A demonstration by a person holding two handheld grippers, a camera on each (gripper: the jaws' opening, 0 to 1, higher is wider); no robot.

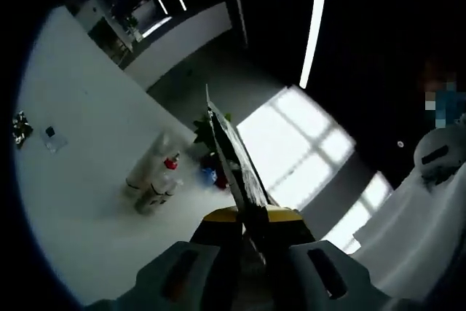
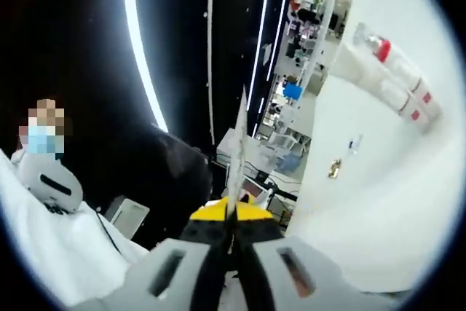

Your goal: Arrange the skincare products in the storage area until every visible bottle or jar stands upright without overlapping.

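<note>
Several white bottles (image 1: 151, 180) lie close together on the white table (image 1: 80, 216), one with a red cap (image 1: 172, 159). A small blue item (image 1: 207, 176) sits beside them. My left gripper (image 1: 211, 111) is shut with nothing in it, held off the table to the right of the bottles. In the right gripper view the same white bottles (image 2: 397, 81) with red labels and a red cap (image 2: 382, 49) lie at the upper right on the table (image 2: 364, 209). My right gripper (image 2: 242, 107) is shut and empty, far from them.
A shiny little object (image 1: 20, 127) and a small clear piece (image 1: 52, 138) lie at the table's far left; they appear as a golden object (image 2: 335, 169) and a small piece (image 2: 354, 143). A person in white (image 2: 51, 202) stands off the table. Dark room behind.
</note>
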